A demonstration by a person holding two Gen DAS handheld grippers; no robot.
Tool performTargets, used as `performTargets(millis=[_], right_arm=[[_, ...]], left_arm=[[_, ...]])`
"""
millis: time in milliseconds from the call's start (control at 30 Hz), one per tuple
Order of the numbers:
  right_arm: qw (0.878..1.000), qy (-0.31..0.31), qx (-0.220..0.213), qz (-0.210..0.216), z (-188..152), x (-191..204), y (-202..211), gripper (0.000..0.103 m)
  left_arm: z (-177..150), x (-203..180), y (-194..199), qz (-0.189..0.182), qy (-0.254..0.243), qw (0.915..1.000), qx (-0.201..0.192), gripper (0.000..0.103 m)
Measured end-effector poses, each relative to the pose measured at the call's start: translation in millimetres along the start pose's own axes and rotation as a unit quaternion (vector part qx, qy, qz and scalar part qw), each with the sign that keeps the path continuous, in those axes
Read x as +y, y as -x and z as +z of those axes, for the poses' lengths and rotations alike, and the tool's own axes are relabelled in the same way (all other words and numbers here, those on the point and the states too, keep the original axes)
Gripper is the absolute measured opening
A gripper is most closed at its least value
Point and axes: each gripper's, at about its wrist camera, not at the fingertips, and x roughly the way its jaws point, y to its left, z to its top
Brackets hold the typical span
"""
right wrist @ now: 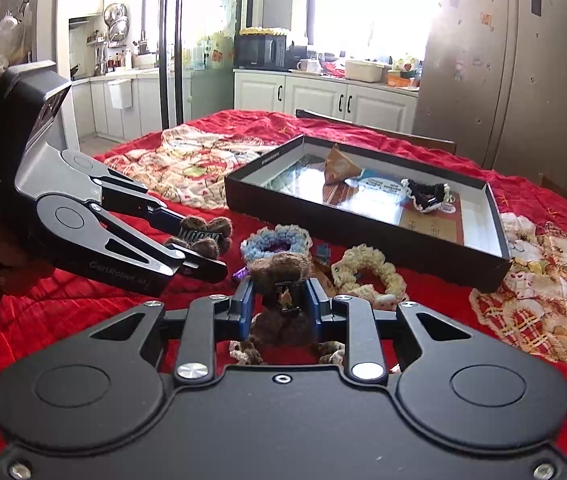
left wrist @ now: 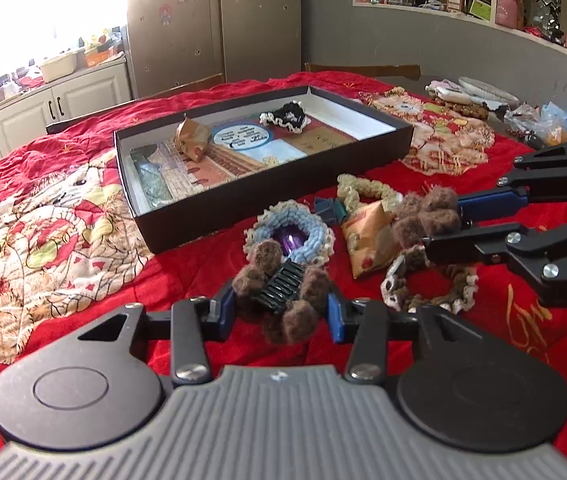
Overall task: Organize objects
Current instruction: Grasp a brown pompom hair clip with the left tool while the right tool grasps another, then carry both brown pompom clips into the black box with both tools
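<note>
Red-clothed table [left wrist: 187, 264]: each gripper's jaws clamp a brown fuzzy hair claw, left gripper [left wrist: 281, 312] level, right gripper [right wrist: 279, 304] reaching from 3 o'clock.

Fuzzy brown hair clip [left wrist: 283, 300]; glossy red quilted cloth [left wrist: 203, 264]; matt cardboard box [left wrist: 211, 216].

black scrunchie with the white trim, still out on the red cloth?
No. The black scrunchie lies inside the black box, near its far end.
</note>
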Motion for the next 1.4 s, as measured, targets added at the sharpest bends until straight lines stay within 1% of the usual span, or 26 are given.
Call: performTargets(millis=[267, 500, 733, 900, 1167, 1400], right_arm=[[1.0, -0.007, -0.02, -0.014, 23.9, -19.9, 11.2, 0.025], [0.999, -0.007, -0.029, -0.028, 54.8, -41.5, 3.2, 0.026], [0.998, -0.016, -0.029, -0.044, 79.6, -62.3, -22.7, 0.026], [0.998, -0.028, -0.034, -0.054, 93.4, -77.4, -42.4, 0.026], [0.997, -0.048, -0.03, -0.061, 109.0, -99.3, -80.9, 0.026], [0.996, -0.05, -0.02, -0.066, 116.4, -105.9, -118.1, 0.026]], left_arm=[[24.4, 5.0, 3.3, 0.007, 0.011, 0.9998, -0.016, 0.048], [55.7, 12.1, -6.6, 0.02, 0.01, 0.9993, -0.029, 0.048], [83.5, 24.8, -26.6, 0.046, 0.011, 0.9983, -0.034, 0.048], [98.1, 37.9, -44.3, 0.057, 0.032, 0.9974, -0.031, 0.048], [111.6, 48.0, -70.3, 0.069, 0.045, 0.9963, -0.026, 0.049], [118.6, 56.4, -93.0, 0.083, 0.054, 0.995, -0.016, 0.049]])
